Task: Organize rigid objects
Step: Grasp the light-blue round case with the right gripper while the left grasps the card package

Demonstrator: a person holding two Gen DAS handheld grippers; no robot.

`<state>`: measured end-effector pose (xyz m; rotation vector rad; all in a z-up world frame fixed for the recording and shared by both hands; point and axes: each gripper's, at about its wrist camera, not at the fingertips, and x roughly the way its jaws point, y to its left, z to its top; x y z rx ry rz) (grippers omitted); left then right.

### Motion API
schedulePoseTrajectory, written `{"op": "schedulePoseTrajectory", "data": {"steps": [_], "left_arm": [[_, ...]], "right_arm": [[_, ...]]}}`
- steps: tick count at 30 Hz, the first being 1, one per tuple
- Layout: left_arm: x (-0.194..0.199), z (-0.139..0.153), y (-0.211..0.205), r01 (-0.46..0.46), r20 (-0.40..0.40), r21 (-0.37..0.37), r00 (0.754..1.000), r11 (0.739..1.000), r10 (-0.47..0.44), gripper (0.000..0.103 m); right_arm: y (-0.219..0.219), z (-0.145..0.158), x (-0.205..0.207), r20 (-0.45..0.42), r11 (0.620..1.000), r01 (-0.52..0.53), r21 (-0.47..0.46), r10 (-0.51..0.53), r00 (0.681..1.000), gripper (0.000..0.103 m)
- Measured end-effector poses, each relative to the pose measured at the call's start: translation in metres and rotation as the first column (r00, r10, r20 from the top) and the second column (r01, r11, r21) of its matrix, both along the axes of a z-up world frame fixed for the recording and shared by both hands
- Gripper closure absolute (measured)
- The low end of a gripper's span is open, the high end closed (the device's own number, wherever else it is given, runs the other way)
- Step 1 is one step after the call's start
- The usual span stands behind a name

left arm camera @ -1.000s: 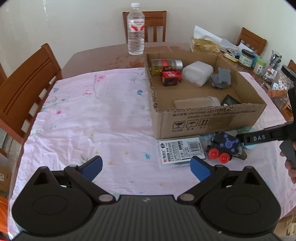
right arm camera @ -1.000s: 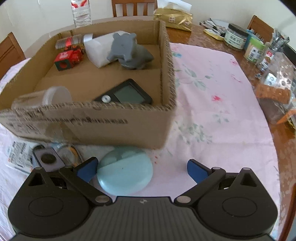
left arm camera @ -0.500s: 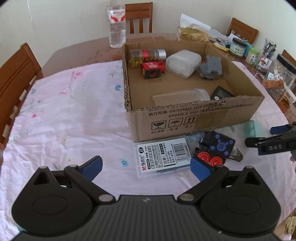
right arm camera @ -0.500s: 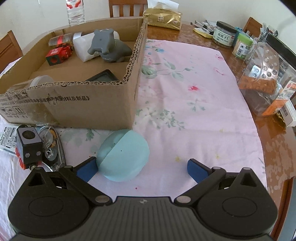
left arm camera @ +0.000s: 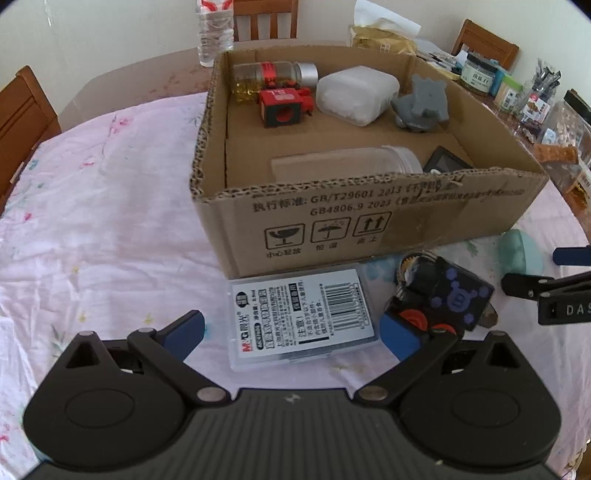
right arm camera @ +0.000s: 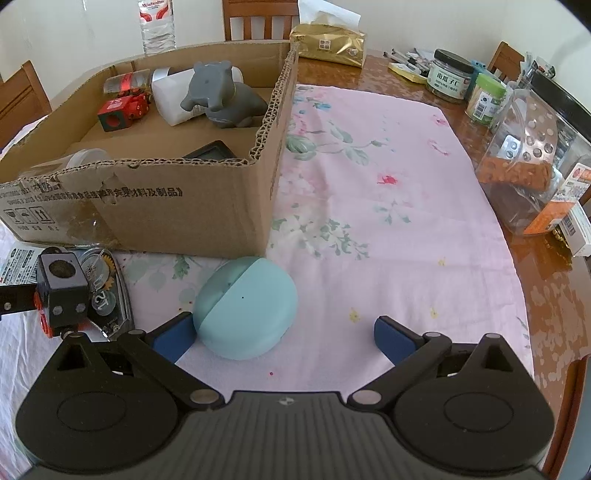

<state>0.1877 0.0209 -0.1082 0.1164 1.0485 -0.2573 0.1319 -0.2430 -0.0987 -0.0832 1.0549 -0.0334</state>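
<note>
A cardboard box [left arm camera: 369, 229] [right arm camera: 166, 206] stands on the pink floral cloth and holds a red toy block [left arm camera: 282, 109], a gold-filled bottle [left arm camera: 273, 75], a white container [left arm camera: 356, 96], a grey elephant figure [right arm camera: 221, 96], a clear jar [left arm camera: 347, 164] and a black device [right arm camera: 208, 149]. In front of it lie a flat clear case with a label [left arm camera: 301, 319], a black toy train with red wheels [left arm camera: 443, 302] [right arm camera: 61, 291] and a round teal case [right arm camera: 245, 306] [left arm camera: 519, 253]. My left gripper [left arm camera: 291, 328] is open around the labelled case. My right gripper [right arm camera: 282, 334] is open, its left finger beside the teal case.
Jars, a clear tub of snacks [right arm camera: 528, 162] and small boxes crowd the bare wood at the right. A gold tissue pack [right arm camera: 328, 44] and a water bottle [left arm camera: 216, 31] stand behind the box. Wooden chairs [left arm camera: 22, 110] ring the table. Cloth lies bare left of the box.
My left gripper has moved forward and right, so the labelled case now lies between its fingers. My right gripper has drawn back and turned right from the box; the teal case stays by its left finger.
</note>
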Motion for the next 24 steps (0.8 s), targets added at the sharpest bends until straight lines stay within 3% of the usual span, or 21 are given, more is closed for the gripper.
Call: {"op": "schedulePoseTrajectory", "data": {"steps": [4,9,16,24], "left_arm": [[0.006,-0.005,-0.001,-0.014,-0.011,-0.010,1.000,1.000,0.014,0.001],[0.003,-0.006,0.004,-0.012,-0.003,0.050,1.000,0.999,0.012,0.000],[0.002,-0.005,0.021,-0.036,0.002,0.037,0.999,0.999,0.035,0.000],[0.006,-0.005,0.018,-0.035,0.000,0.039,0.999,0.999,0.035,0.000]], "right_arm": [[0.000,0.000,-0.001,0.006,1.000,-0.006,0.000,0.006,1.000,0.000],[-0.001,0.000,-0.004,0.014,1.000,-0.028,0.001,0.028,1.000,0.000],[-0.005,0.003,-0.010,-0.011,1.000,-0.003,-0.004,0.003,1.000,0.000],[0.015,0.000,0.005,0.039,0.999,-0.012,-0.038,0.013,0.999,0.001]]}}
